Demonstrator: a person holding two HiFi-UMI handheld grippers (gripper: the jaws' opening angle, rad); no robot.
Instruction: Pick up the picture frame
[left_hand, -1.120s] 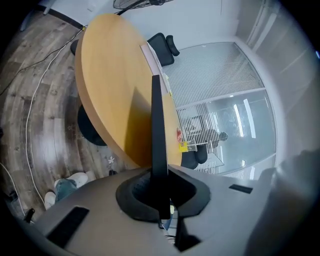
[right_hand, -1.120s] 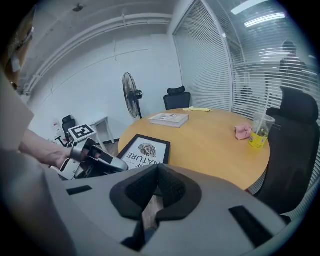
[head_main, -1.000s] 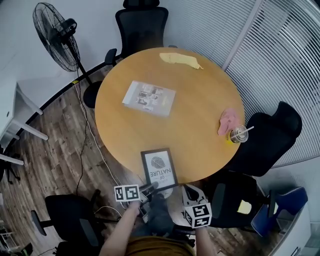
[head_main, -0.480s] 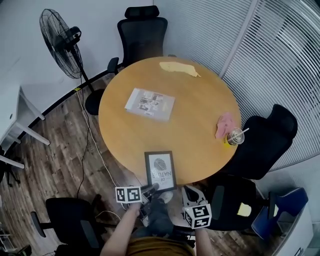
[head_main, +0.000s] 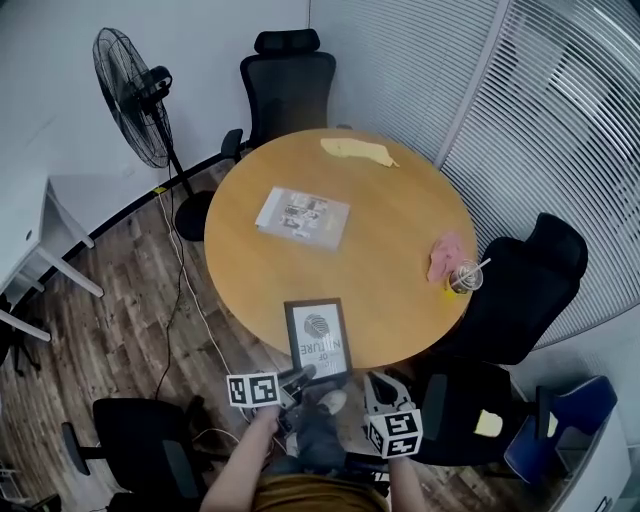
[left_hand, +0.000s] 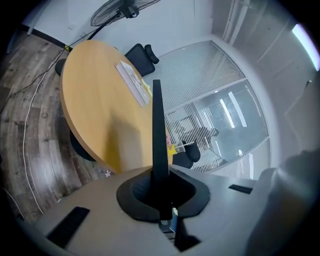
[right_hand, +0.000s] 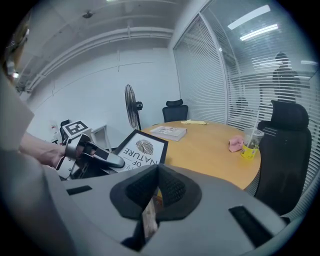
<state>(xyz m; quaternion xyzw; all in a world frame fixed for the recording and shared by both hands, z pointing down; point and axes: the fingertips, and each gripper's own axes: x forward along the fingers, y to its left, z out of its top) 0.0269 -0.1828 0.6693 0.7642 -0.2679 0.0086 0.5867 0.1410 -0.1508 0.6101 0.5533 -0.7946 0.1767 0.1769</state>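
The picture frame is black with a white print. It overhangs the near edge of the round wooden table. My left gripper is shut on the frame's near edge. In the left gripper view the frame shows edge-on as a thin black strip between the pads. In the right gripper view the frame is tilted up off the table, with the left gripper at its corner. My right gripper hangs to the right of the frame, apart from it. Its pads meet with nothing held.
On the table lie a flat book, a yellow cloth at the far side, a pink cloth and a plastic cup with a straw. Black office chairs ring the table. A fan stands at the left.
The left gripper has risen with the frame in it, so the frame's near edge sits higher. The right gripper has risen a little too.
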